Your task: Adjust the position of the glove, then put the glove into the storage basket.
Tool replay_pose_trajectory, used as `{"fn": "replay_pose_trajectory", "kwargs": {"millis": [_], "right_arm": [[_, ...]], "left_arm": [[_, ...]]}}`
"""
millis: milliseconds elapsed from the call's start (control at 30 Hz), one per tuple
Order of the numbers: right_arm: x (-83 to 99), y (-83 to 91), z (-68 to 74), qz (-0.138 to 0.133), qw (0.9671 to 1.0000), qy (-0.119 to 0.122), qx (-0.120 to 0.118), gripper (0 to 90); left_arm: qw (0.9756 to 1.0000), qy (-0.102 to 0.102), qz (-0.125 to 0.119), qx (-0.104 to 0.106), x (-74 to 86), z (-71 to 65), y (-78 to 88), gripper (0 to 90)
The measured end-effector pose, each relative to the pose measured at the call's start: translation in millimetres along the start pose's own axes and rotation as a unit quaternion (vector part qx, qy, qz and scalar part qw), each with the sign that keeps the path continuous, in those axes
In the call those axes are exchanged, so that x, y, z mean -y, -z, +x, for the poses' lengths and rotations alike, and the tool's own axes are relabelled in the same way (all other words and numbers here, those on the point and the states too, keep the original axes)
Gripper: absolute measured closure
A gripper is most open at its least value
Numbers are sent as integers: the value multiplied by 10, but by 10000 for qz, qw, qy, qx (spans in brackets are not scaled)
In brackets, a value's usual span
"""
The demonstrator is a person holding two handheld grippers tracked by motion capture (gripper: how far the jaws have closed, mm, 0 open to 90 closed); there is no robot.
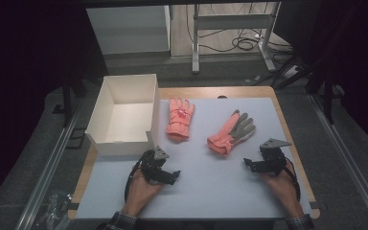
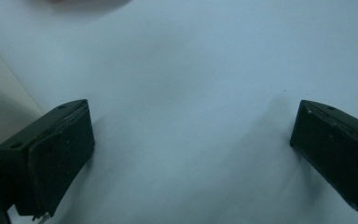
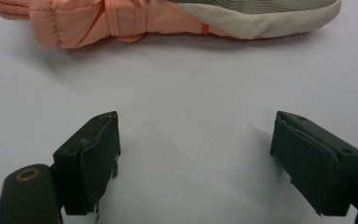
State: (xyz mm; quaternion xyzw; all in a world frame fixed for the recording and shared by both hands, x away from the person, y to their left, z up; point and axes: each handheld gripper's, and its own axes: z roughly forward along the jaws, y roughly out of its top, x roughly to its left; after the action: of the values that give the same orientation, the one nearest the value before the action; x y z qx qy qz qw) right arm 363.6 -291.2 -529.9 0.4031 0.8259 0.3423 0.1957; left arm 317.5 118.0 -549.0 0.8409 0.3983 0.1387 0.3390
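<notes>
High view: both grippers rest low on the counter (image 1: 211, 182), jaws wide, empty. Right gripper (image 1: 255, 165) faces the palm-up glove (image 1: 231, 132) just ahead; second glove (image 1: 180, 118) beside the white box (image 1: 124, 115). Advice: advance level, straddle the cuff, close firmly.

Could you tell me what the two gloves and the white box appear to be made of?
Both gloves, left glove and right glove, look like padded, stitched salmon fabric; the right one shows a grey knit-looking palm and a strap. The white box looks like matte cardboard, with thin flat walls.
</notes>
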Motion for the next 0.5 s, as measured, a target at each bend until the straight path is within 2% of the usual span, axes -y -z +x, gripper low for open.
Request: {"fn": "replay_pose_trajectory", "kwargs": {"millis": [500], "right_arm": [[-7, 6, 18, 22, 10000, -38, 66, 162]], "left_arm": [[10000, -30, 9, -7, 3, 3, 2, 0]]}}
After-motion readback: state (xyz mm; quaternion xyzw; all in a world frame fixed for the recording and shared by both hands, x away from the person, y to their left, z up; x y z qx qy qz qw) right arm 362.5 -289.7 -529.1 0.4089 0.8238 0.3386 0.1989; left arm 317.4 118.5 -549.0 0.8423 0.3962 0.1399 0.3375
